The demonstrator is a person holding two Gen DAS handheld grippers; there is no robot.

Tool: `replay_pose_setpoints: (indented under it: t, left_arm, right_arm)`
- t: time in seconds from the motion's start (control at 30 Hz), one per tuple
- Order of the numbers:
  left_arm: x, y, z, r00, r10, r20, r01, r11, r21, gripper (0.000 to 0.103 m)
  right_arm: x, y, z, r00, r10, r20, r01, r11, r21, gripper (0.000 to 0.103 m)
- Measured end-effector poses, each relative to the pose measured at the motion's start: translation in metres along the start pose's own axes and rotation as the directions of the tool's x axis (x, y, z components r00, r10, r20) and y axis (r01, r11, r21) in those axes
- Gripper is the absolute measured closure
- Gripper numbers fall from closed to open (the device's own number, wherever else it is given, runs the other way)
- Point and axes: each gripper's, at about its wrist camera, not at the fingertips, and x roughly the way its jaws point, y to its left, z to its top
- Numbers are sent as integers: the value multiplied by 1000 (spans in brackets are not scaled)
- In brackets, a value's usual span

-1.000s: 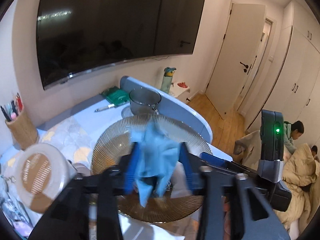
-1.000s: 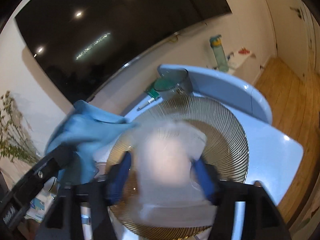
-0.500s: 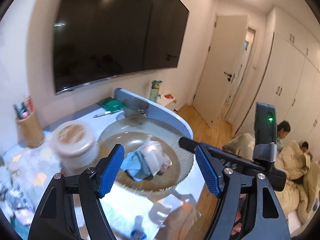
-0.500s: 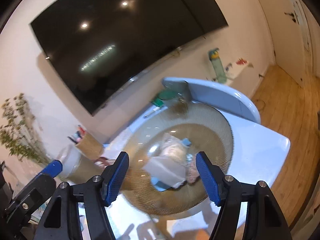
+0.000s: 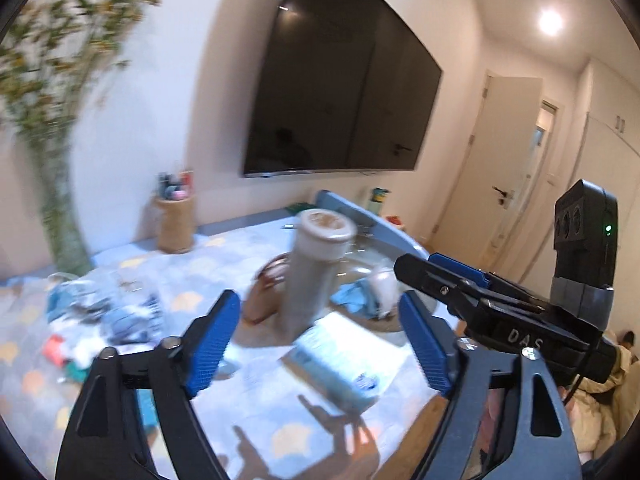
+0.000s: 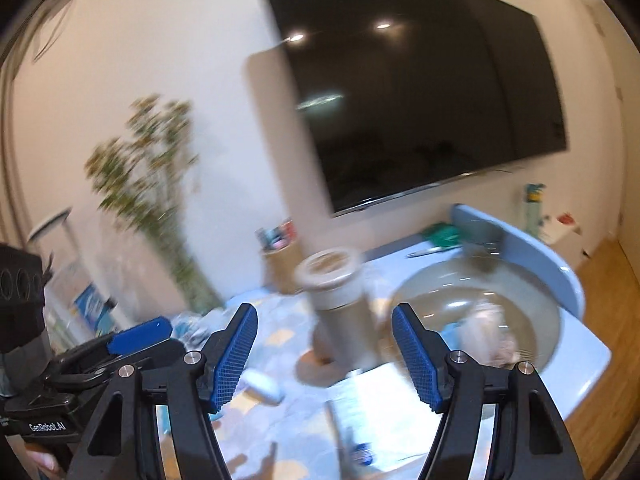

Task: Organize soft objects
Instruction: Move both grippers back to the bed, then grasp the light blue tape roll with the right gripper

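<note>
A ribbed glass bowl (image 6: 532, 300) on the table's right end holds a blue cloth (image 5: 354, 294) and a pale soft bundle (image 6: 490, 330). A heap of small soft items (image 5: 116, 314) lies on the patterned tablecloth at the left. My left gripper (image 5: 320, 340) is open and empty, raised above the table in front of the bowl. My right gripper (image 6: 324, 354) is open and empty too, pulled back from the bowl; it also shows in the left wrist view (image 5: 440, 276). Both views are blurred by motion.
A tall grey canister with a beige lid (image 5: 314, 276) stands just left of the bowl. A tissue pack (image 5: 340, 364) lies in front of it. A pen holder (image 5: 175, 220), a vase of branches (image 5: 60, 200) and a wall television (image 5: 344, 104) stand behind.
A second ago each gripper held a cloth over the bowl; both let go, and the cloths lie in it. Since then both grippers have drawn back and swung left, still open.
</note>
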Motion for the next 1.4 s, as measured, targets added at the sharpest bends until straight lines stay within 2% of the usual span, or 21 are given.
replay_pose_setpoints:
  t: [0.2,0.37,0.43,0.47,0.53,0.63,0.73,0.87,1.0,1.13,1.3,1.4]
  left_arm:
    - [-32,54,-24,994,113,8,-112,991,-74,20]
    - [-43,112,-54,974,228,-19,-228,959,-171,20]
    - [-47,132,-68,949,316,-13,-312,929,-199,20]
    - [-48,145,-78,921,389,-12,-382,897,-221,20]
    - [-46,164,-90,899,439,-18,-429,868,-249,20]
    - [-44,196,-114,888,458,-46,-449,840,-305,20]
    - [-40,215,-129,870,490,-61,-481,815,-322,20]
    - [-37,228,-143,876,476,-72,-470,812,-346,20]
    - [-30,238,-147,895,433,-102,-438,816,-377,20]
    - [-22,241,-150,902,407,-141,-429,817,-385,20]
    - [-12,236,-151,895,407,-183,-446,827,-342,20]
    - [-8,230,-149,888,413,-203,-459,834,-308,20]
  right_arm:
    - [32,65,-28,993,76,-95,-85,991,-103,30]
    - [68,100,-57,977,96,-190,-124,982,-140,27]
    - [83,108,-70,970,99,-223,-133,980,-145,27]
    - [93,111,-79,966,101,-239,-139,979,-149,27]
    - [109,116,-92,960,104,-259,-147,977,-154,27]
    - [132,119,-116,950,116,-289,-166,974,-155,27]
    - [150,118,-134,950,117,-291,-170,972,-162,27]
    - [172,114,-150,946,100,-307,-153,976,-153,27]
    - [177,113,-153,943,90,-320,-145,977,-154,27]
    - [179,115,-155,941,77,-329,-139,976,-170,25]
    - [183,118,-157,937,63,-343,-132,974,-183,21]
    - [183,111,-155,941,53,-334,-110,982,-153,21]
